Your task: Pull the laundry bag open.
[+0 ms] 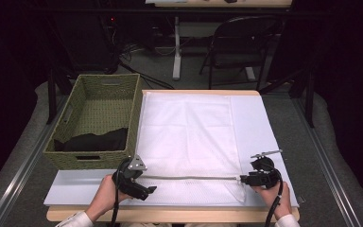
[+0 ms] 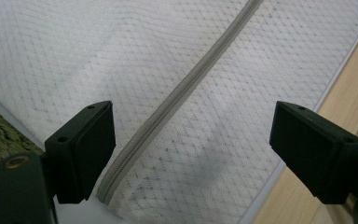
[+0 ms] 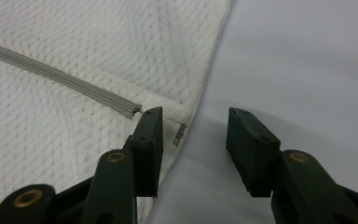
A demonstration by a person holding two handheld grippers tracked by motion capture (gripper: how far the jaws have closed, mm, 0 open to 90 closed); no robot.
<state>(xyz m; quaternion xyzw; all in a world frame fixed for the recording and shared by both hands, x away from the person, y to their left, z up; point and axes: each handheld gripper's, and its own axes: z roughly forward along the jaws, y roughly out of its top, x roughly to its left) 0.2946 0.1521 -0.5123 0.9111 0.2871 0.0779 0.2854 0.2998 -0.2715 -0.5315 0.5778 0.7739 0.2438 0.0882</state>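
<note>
Lab / recording room, not a home.

Dark curtained surround, grey carpet floor, metal rails along both sides. Past the table's far edge: folding chair, white desk leg with loose cables on the floor, black equipment with a red indicator light. Tabletop covered by a plain white sheet, woven basket at its left edge.

hand-held gripper: jaws wide apart | over mesh bag | zipper between
</note>
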